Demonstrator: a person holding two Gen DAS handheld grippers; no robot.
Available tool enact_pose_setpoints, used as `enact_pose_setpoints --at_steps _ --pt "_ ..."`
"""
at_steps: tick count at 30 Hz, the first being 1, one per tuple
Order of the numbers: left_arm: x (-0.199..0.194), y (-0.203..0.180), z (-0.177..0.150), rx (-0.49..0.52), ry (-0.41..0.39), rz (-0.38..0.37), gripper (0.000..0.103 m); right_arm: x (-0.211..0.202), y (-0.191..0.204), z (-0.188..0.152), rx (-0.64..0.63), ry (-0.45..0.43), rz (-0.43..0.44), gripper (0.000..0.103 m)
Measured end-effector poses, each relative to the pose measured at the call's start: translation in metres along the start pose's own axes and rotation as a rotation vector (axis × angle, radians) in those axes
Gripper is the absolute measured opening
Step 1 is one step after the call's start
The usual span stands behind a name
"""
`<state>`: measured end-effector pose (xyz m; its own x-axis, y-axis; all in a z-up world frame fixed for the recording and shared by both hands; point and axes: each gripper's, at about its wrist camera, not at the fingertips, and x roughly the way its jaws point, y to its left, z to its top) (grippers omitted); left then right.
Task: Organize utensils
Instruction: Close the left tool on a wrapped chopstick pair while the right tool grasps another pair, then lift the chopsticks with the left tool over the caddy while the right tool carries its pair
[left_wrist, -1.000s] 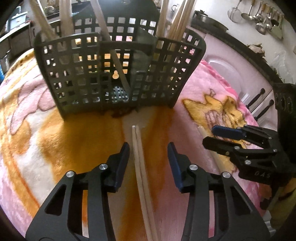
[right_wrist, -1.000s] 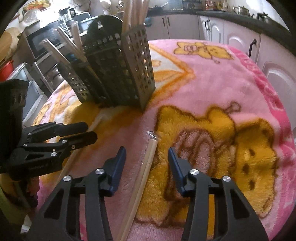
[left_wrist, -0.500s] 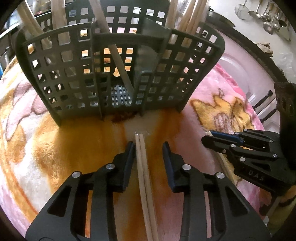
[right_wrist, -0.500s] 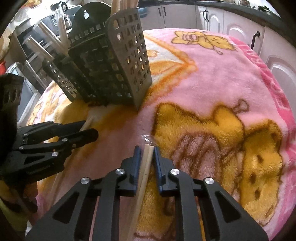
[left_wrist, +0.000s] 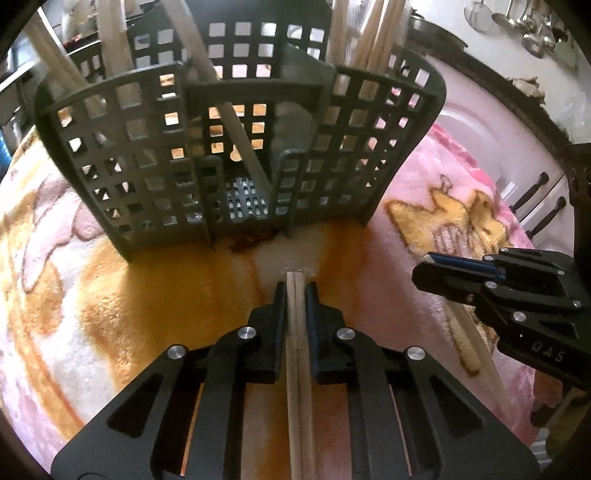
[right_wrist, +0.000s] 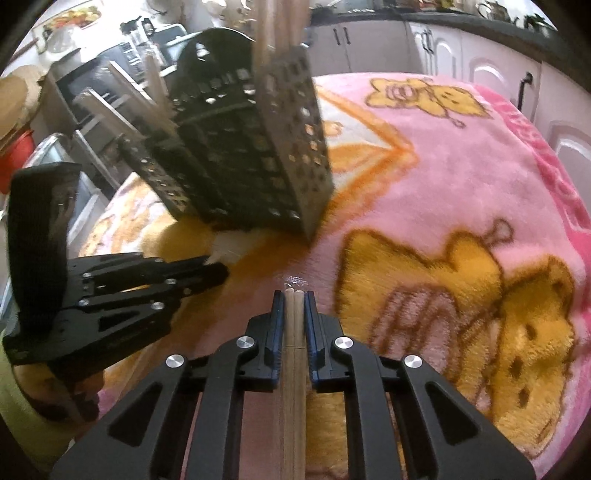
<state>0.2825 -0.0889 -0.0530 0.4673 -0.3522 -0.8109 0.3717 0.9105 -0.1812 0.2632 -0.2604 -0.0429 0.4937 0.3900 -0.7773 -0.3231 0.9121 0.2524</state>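
Both of your grippers are clamped on chopsticks, with the basket straight ahead.

Your left gripper (left_wrist: 295, 291) has just closed on a pale wooden chopstick pair (left_wrist: 297, 332) lying along its fingers; your right gripper (right_wrist: 294, 299) pinches a second plastic-wrapped wooden pair (right_wrist: 294, 325) the same way. The dark grey perforated plastic utensil basket (left_wrist: 236, 162) stands on the pink plush blanket (right_wrist: 461, 192) just beyond the left pair's tips, nearer your left hand.

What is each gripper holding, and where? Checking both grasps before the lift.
Left gripper clamps a chopstick pair near its tips; right gripper likewise clamps another pair.
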Motion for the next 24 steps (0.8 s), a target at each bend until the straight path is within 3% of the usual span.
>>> enact_pose_setpoints --at_steps 8,15,24 --pt "-0.043 0.01 0.001 -0.025 -0.112 -0.034 0.005 -0.024 0.023 0.007 -0.06 -0.072 0.035 0.011" --pt "-0.091 0.016 0.005 -0.025 -0.236 -0.004 0.005 -0.051 0.05 0.017 -0.124 -0.15 0.057 0.011" --pt "-0.132 0.03 0.01 -0.048 -0.333 0.017 0.005 -0.07 0.077 0.033 -0.178 -0.226 0.077 0.011"
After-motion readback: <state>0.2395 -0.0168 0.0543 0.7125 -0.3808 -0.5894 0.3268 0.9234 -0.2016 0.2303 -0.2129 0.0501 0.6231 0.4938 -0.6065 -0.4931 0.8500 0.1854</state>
